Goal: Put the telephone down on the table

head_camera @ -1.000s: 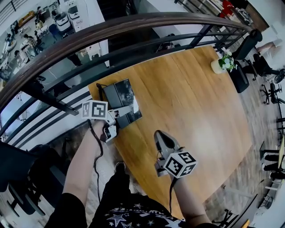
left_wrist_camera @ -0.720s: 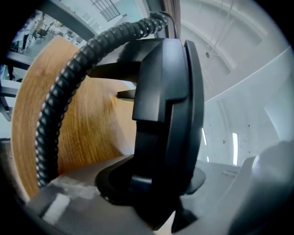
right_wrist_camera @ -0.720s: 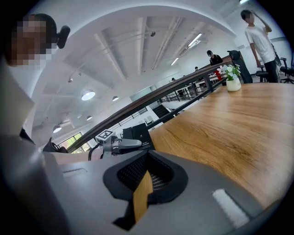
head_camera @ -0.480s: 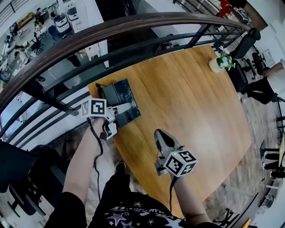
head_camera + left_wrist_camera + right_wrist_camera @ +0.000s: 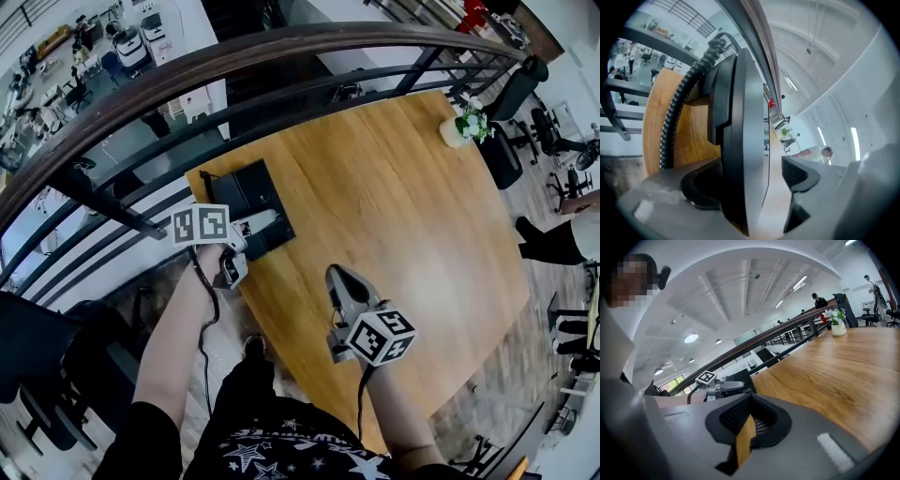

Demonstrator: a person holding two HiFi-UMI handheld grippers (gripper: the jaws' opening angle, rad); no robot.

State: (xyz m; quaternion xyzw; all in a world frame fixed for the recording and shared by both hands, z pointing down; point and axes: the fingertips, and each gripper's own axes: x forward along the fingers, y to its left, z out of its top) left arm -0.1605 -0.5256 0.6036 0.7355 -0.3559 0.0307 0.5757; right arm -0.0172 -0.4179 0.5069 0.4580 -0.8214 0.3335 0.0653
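Black telephone [image 5: 246,192] set on wooden table [image 5: 403,197], near-left corner, beside railing [image 5: 281,47].
Coiled cord [image 5: 677,117] runs along the telephone. Jaws of left gripper [image 5: 265,225] stand wide and have just been opening, with the telephone's edge between them and one pad clear of it. Jaws of right gripper [image 5: 337,281] are nearly together and empty, over the table's near edge.

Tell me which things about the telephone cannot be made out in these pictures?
- Telephone buttons: head view, too small and dark; left gripper view shows only its edge.
- Part of its near end: head view, covered by the left gripper, whose jaws have just been opening around it.
- Whether the picture-left pad touches it: left gripper view, the telephone's body hides this.
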